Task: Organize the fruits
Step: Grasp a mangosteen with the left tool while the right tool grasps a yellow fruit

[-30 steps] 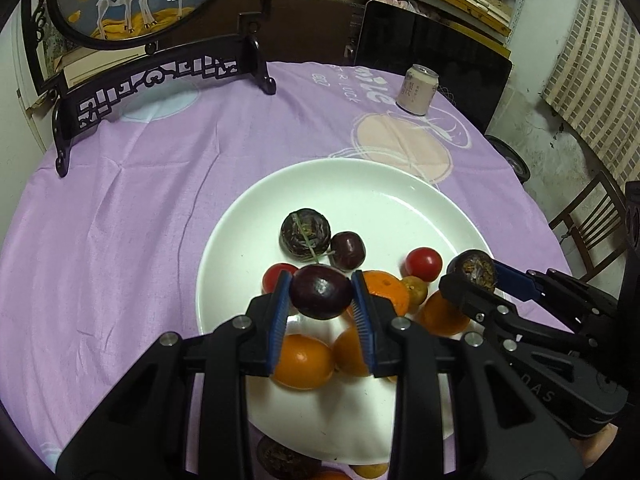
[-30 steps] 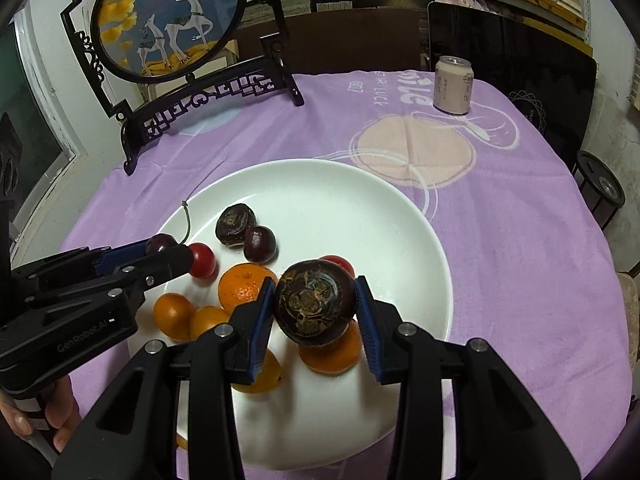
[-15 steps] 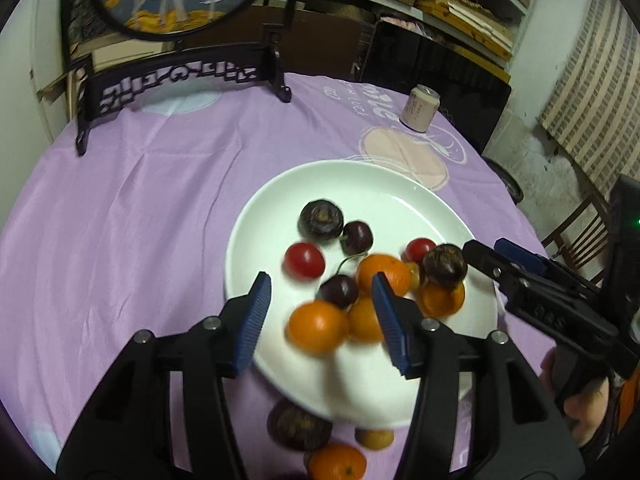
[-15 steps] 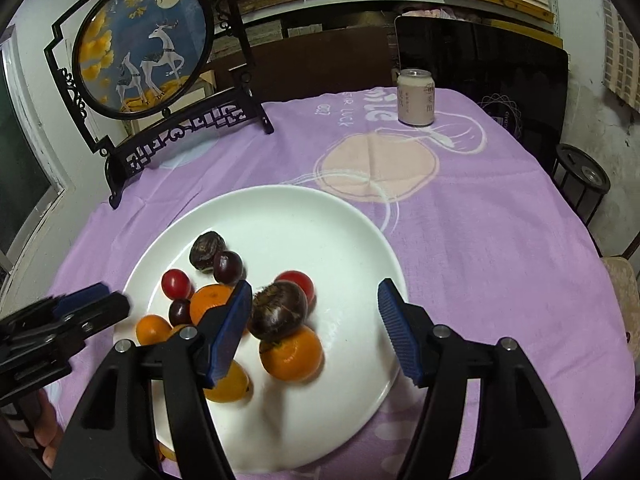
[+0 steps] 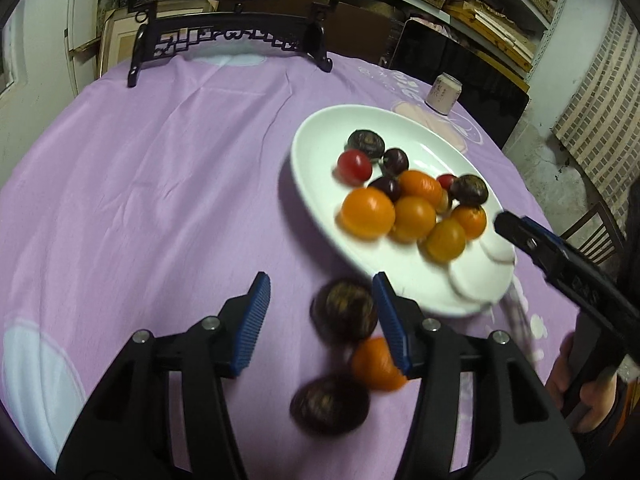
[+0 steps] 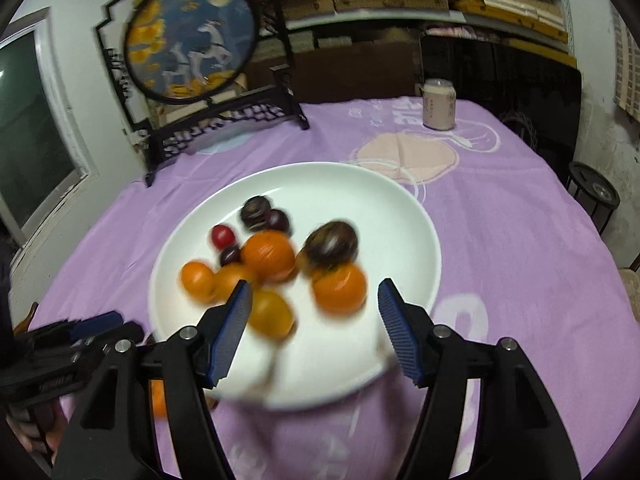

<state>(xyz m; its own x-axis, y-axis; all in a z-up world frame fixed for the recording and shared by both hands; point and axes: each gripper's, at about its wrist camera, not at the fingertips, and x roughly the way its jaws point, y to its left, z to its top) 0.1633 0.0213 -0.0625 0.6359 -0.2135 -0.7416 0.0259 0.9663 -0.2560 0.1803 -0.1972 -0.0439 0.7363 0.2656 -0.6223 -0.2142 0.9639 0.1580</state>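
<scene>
White plate (image 5: 308, 168) sits on the worktop w/ purple cloth (image 5: 160, 168), right of centre in the left wrist view. In the plate: approx. five oranges (image 5: 367, 213) packed together at the near side, two red cherry tomatoes (image 5: 354, 165), two small dark plums (image 5: 395, 161) and two dark brown wrinkled fruits, one at the far side (image 5: 365, 142), one at the right (image 5: 469, 190). The far half of the plate is bare. All fruits are round, so no clear long axis or pointing direction can be told.

Three fruits lie outside the plate, on the cloth just beside its near rim: two dark fruits (image 5: 345, 316) (image 5: 330, 404) and one orange (image 5: 374, 364), all blurred.

Left gripper (image 5: 322, 316): jaws released, partly open, holding nothing. It hangs over the loose fruits; the upper dark fruit appears between the fingers, close to the right one, but contact cannot be told.

Right gripper (image 6: 314, 322): jaws apart, a bit wider, nothing grasped. It points at the near part of the plate, oranges (image 6: 339, 288) seen between its fingers, no touching visible.

Behind the plate: a pale can (image 6: 439, 105) upright, and a round deer picture in a black stand (image 6: 192, 40), both well apart from the plate.
</scene>
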